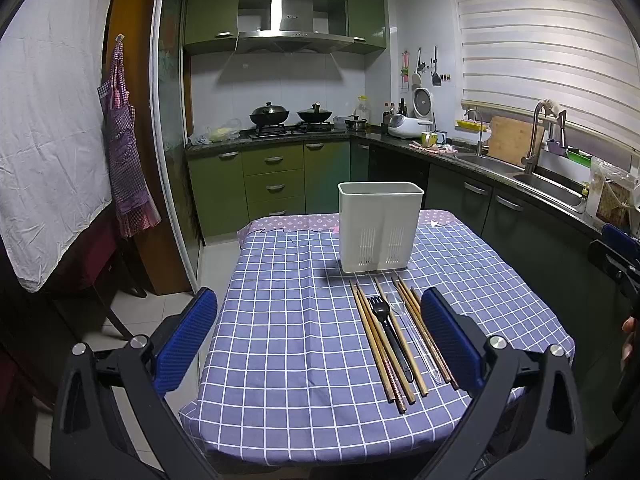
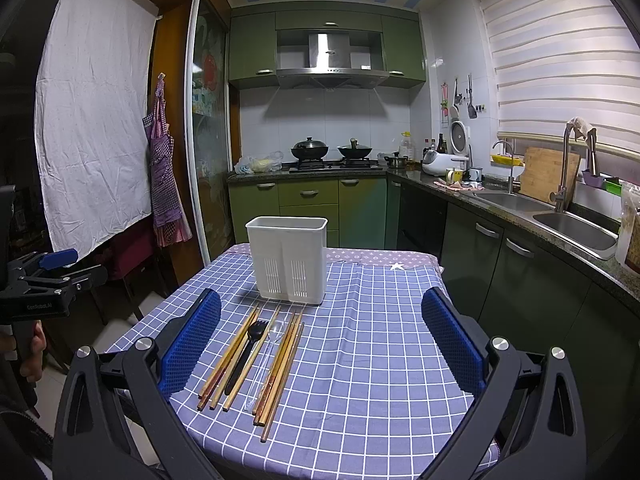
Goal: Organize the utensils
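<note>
White holder (image 1: 380, 228) interior hidden; clear spoon (image 2: 266, 360) barely discernible.

utensil holder (image 1: 380, 228) stood upright near the table's (image 1: 280, 360) far edge, chopsticks (image 1: 374, 340), fork (image 1: 386, 328) and spoon (image 1: 416, 340) lay side by side just in front of it, stove way behind, sink (image 1: 548, 186) off to the right

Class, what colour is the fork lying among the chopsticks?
Black fork; clearest in the left wrist view.
</note>
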`<state>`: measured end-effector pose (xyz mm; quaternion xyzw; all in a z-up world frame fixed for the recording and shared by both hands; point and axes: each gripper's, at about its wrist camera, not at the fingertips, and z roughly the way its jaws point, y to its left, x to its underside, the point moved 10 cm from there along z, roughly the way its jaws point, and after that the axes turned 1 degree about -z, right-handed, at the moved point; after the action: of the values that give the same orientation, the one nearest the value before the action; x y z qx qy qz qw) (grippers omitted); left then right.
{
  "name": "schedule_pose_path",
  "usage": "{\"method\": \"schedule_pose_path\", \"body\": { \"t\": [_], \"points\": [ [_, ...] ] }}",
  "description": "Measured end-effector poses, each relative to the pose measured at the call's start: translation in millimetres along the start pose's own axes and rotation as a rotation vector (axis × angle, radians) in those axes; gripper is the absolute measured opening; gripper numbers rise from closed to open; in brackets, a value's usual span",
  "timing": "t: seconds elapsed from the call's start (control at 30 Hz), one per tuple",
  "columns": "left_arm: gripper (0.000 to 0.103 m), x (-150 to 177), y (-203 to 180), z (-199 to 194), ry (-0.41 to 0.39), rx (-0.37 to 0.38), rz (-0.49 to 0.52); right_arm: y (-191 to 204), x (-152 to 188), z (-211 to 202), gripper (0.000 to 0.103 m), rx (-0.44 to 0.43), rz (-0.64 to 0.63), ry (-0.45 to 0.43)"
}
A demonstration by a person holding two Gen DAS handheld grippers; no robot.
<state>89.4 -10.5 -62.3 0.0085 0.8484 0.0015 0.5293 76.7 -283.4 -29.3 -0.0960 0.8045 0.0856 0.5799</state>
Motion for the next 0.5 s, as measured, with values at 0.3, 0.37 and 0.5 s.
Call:
{"method": "schedule_pose_path", "body": {
  "t": [0.3,0.37,0.5],
  "points": [
    [0.097,-0.7,0.1,0.0,0.002,0.0,0.001,-0.5,-0.2,0.2,0.099,0.0,0.0,0.0],
    [0.097,2.2,-0.9,0.5,0.003,0.001,0.002,0.3,0.1,-0.3,0.099,-0.001,0.0,0.001],
    [0.097,3.9,-1.3,1.0,0.008,0.004,0.003,-0.2,0.0,-0.2,0.099,0.0,0.001,0.0]
  ]
}}
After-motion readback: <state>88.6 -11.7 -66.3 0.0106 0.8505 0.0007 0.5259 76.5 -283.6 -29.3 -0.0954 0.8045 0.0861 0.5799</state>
